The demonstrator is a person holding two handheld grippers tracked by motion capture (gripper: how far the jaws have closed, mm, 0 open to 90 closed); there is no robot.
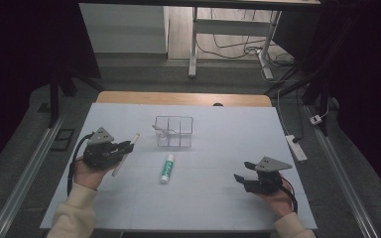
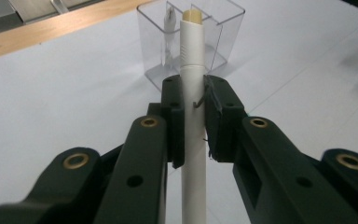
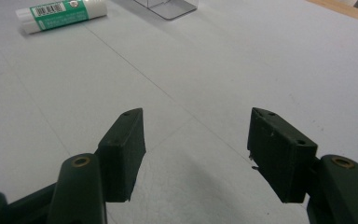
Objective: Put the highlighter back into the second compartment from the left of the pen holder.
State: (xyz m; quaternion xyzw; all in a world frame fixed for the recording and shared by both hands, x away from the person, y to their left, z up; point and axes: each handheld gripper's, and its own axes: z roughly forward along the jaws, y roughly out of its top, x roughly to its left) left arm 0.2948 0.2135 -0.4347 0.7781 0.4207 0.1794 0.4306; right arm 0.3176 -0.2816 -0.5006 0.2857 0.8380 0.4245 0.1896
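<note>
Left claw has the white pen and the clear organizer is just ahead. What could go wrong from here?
1. The left claw grips the white pen near its middle, so a long end sticks out; it may catch the clear organizer rim or a divider and tip it.
2. One compartment already holds a small item; aim for another.
3. The glue stick lies close by; a low sweep might roll it.
</note>
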